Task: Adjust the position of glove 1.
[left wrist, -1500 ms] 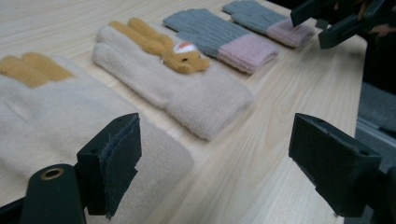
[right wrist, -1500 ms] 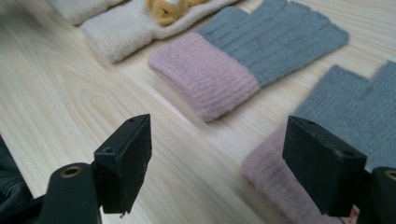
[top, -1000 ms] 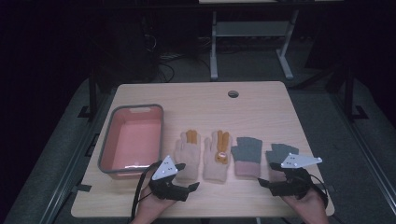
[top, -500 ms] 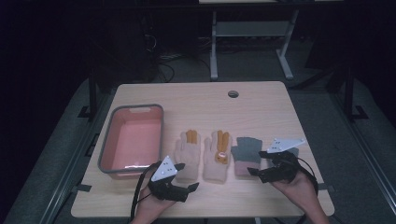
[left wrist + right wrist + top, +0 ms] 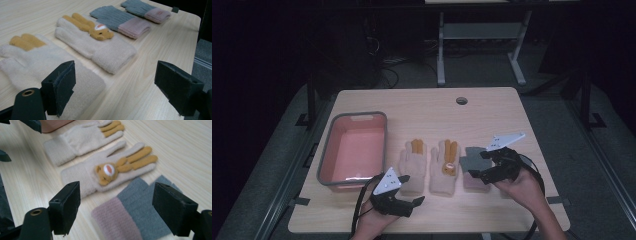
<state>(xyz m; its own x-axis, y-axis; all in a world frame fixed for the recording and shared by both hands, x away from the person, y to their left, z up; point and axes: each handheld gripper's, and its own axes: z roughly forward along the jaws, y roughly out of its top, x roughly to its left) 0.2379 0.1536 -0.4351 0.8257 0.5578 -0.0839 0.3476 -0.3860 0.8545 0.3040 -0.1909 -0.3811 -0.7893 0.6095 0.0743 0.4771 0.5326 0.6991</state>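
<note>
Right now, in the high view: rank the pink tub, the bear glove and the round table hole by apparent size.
1. pink tub, clearly largest.
2. bear glove, much smaller.
3. round table hole, smallest; it sits farther from the camera, but the gap is too wide to matter.

The far half of the surface point(image 5: 427, 102) lies bare. Four gloves in a row fill the near middle, narrow gaps between. The pink tub point(image 5: 353, 150) blocks the left side.

Table point(image 5: 422, 107): pale wood-grain top, smooth, matt. Cream gloves point(image 5: 97, 47): soft fleecy cloth, napped, with mustard fleece fingers and a plush animal face. Grey glove point(image 5: 140, 207): ribbed knit, dusty-pink knit cuff. Bin point(image 5: 328, 155): plastic, grey rim, faint sheen inside. Right gripper point(image 5: 117, 207) and left gripper point(image 5: 115, 87): matt black hard plastic, pads faced with rough, felt-like lining.
</note>
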